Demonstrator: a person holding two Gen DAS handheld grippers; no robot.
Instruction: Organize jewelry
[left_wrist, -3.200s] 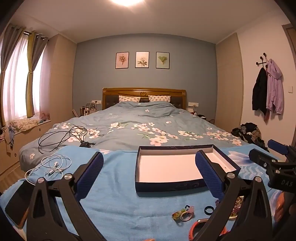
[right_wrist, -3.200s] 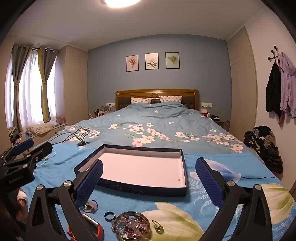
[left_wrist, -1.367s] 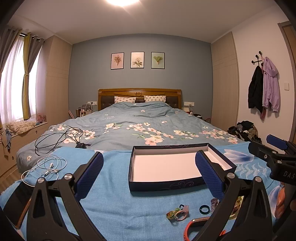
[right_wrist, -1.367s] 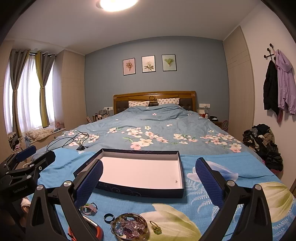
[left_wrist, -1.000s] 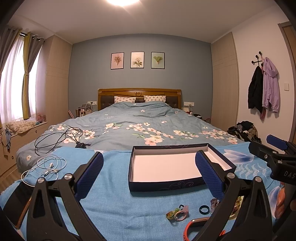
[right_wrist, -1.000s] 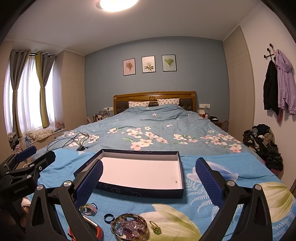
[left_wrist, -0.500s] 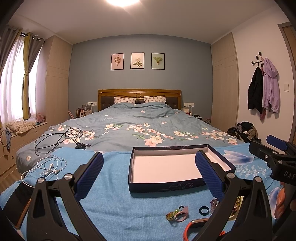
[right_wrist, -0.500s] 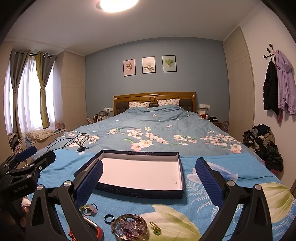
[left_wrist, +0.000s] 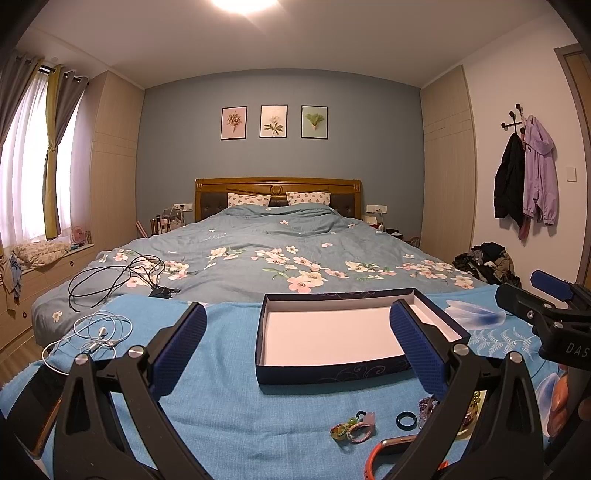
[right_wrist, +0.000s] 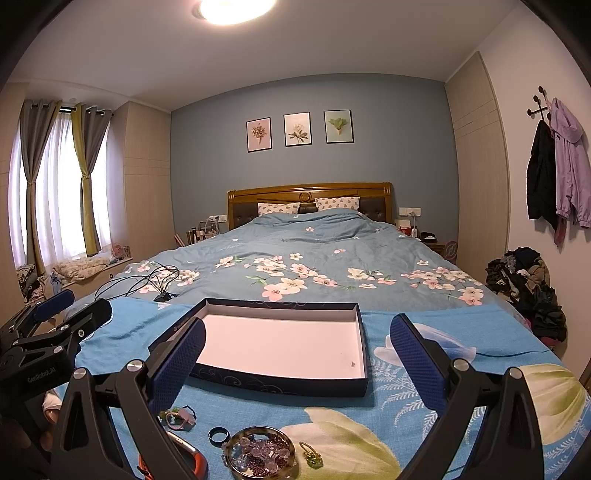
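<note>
Your left gripper (left_wrist: 297, 345) and right gripper (right_wrist: 297, 350) both hang with jaws spread wide, empty. Just below them on the blue cloth (left_wrist: 229, 369) lie the dish of beads (right_wrist: 260, 452), black ring (right_wrist: 218, 434) and bracelets (left_wrist: 352, 430). Beyond sits the empty box (right_wrist: 280, 343).

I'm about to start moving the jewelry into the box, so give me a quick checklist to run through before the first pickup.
1. Left gripper jaws open, holding nothing: ok.
2. Right gripper jaws open, holding nothing: ok.
3. Box open, floor nearly bare apart from one tiny speck: ok.
4. Black ring lying apart from the bead dish: ok.
5. Orange bracelet fully visible: not ok, partly behind the jaws.
6. Green charm free of tangles: cannot tell.
</note>
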